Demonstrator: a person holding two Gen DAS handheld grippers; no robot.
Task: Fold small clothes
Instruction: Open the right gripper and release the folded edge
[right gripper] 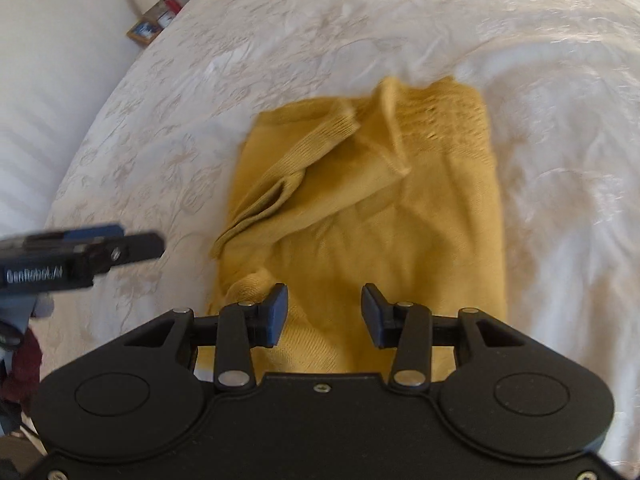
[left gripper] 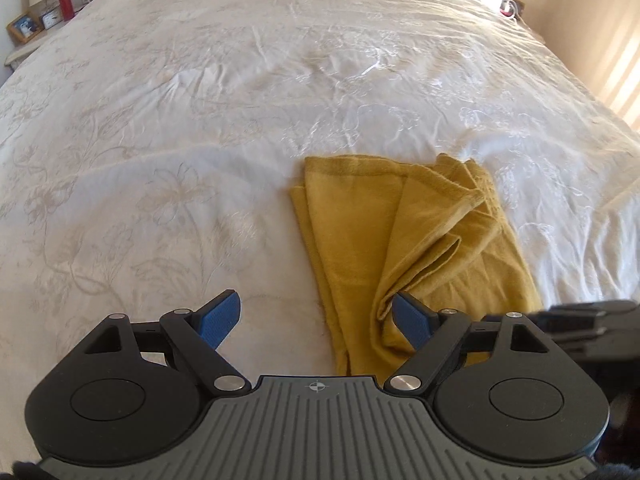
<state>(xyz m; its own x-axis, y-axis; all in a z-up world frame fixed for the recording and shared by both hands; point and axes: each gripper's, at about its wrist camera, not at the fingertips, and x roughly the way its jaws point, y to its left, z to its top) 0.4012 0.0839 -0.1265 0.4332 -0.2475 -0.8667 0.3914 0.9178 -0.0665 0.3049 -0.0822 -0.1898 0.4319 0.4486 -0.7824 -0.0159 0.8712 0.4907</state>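
A mustard-yellow knit garment (left gripper: 420, 240) lies partly folded on the white bedspread (left gripper: 200, 120), with a sleeve laid diagonally across it. My left gripper (left gripper: 316, 320) is open at the garment's near left edge; its right finger (left gripper: 412, 322) touches a fold, its left finger is over bare bedspread. In the right wrist view the garment (right gripper: 380, 208) fills the middle. My right gripper (right gripper: 324, 316) is open and empty just above the garment's near end. The left gripper's side shows in the right wrist view (right gripper: 80, 256), and the right gripper's side shows in the left wrist view (left gripper: 584, 320).
The bed's white floral bedspread (right gripper: 560, 160) spreads all round. A nightstand with a framed photo (left gripper: 24, 26) and a red bottle (left gripper: 64, 4) stands at far left. A wall with sunlit stripes (left gripper: 616, 80) is at right. Dark red cloth (right gripper: 24, 368) sits at lower left.
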